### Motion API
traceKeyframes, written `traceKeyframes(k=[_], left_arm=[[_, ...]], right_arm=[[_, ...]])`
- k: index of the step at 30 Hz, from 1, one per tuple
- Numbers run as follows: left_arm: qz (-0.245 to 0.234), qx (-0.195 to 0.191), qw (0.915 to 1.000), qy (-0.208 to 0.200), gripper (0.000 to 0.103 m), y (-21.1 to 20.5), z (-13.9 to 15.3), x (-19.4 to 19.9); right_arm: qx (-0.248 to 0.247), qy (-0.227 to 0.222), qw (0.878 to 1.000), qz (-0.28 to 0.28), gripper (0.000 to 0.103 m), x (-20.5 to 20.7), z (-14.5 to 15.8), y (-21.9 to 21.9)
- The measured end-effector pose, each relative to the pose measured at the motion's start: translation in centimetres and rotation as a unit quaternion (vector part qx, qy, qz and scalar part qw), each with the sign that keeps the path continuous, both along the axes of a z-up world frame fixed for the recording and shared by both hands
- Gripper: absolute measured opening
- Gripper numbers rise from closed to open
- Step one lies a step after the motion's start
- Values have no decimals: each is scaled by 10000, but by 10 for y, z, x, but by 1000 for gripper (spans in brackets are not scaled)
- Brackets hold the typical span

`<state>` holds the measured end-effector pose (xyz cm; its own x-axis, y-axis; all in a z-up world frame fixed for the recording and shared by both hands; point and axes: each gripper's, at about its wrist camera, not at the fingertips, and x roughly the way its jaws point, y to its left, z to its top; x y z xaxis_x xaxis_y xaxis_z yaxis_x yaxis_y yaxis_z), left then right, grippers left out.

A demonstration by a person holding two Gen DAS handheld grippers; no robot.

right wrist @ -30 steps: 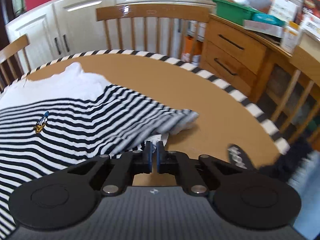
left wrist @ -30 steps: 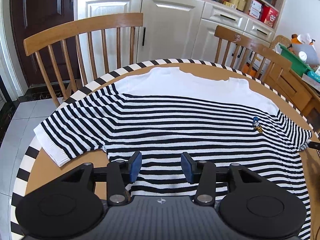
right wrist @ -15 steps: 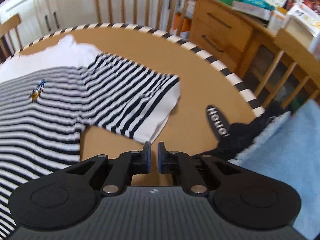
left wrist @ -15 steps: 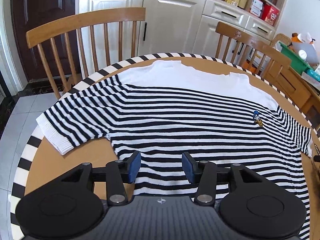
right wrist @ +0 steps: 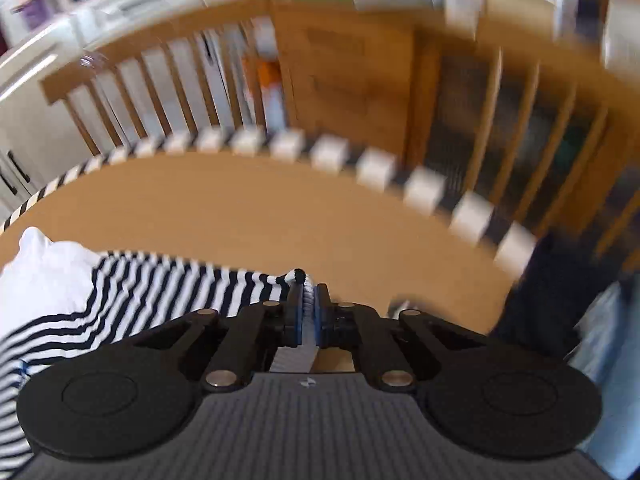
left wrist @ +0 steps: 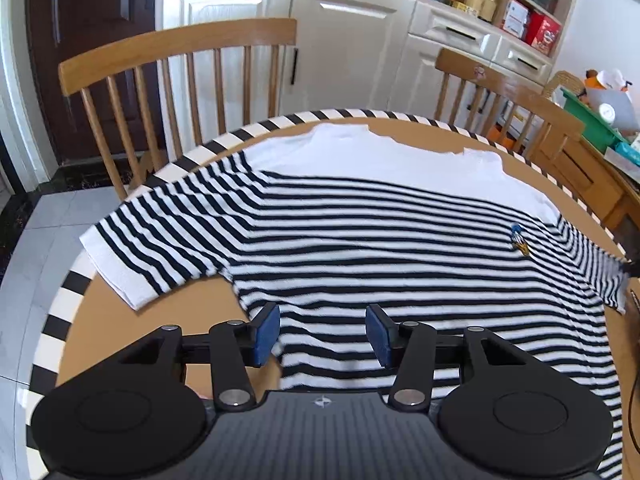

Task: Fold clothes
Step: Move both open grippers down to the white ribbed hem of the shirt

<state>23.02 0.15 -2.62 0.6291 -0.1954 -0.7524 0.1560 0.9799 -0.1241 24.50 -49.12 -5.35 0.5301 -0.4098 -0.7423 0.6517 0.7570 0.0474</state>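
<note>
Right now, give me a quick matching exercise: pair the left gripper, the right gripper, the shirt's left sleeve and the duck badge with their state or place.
Things:
1. left gripper
2. right gripper
3. left sleeve
4. duck badge

States or places:
A. lying flat, its cuff at the striped table rim
B. shut on the shirt's other sleeve
C. open above the shirt hem, holding nothing
D. on the striped chest of the shirt

Pairs: 1-C, 2-B, 3-A, 4-D
</note>
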Motion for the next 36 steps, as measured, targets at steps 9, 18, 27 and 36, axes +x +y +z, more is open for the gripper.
traceKeyframes(k=[9,18,27,36], left_arm=[[385,162,9982,-430,54,35,13,38],[61,-213,9986,-483,52,22,3,168],[-338,166,9988,-307,25,-40,-46,230],[-184,425,9963,-728,22,-28,-38,245]], right_arm=[[-1362,-47,9906,128,29,6,16,20],[-185,-664,9690,2371,32,111,2,68],[-164,122,9503,3106,20,194,-30,141],[-764,161,9614,2637,27,199,-25,130]])
